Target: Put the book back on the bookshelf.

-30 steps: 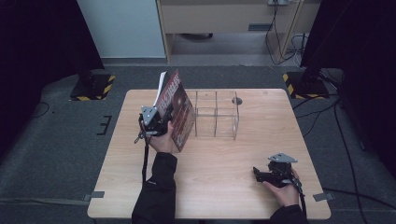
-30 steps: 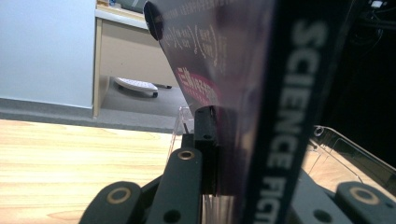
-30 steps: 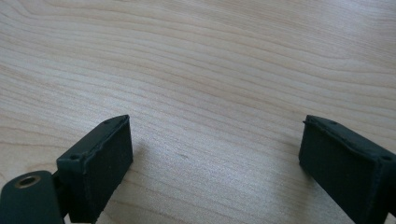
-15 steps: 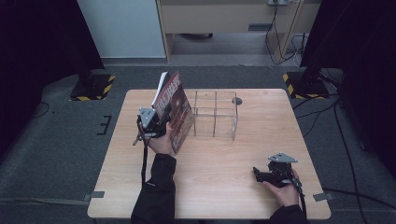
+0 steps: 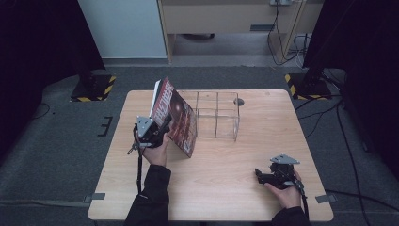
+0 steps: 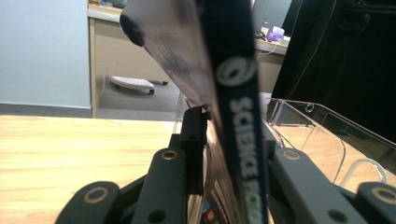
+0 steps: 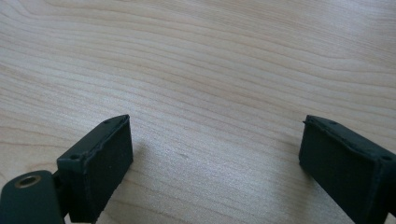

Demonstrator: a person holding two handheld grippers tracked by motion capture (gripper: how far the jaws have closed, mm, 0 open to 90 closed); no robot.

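A dark red magazine-like book (image 5: 176,117) stands tilted on the wooden table (image 5: 226,188), its top leaning left, next to a clear plastic divider rack (image 5: 216,117). My left gripper (image 5: 162,127) is at the book's left edge. In the left gripper view the blue spine (image 6: 238,116) runs up between the two jaws of my left gripper (image 6: 233,154). The jaws have just been opening and sit loosely beside the book. My right gripper (image 5: 259,174) rests near the table's front right. In the right gripper view it (image 7: 215,158) stands wide open over bare wood.
The clear rack (image 6: 317,135) has several compartments and sits at the table's far middle. A small round grommet (image 5: 239,101) lies by it. Black stand bases with yellow stripes (image 5: 91,87) (image 5: 301,84) stand on the floor beyond the far corners.
My left hand has drawn slightly toward the near-left with the book's edge, and the book's top leans further left. The right hand has stayed put.
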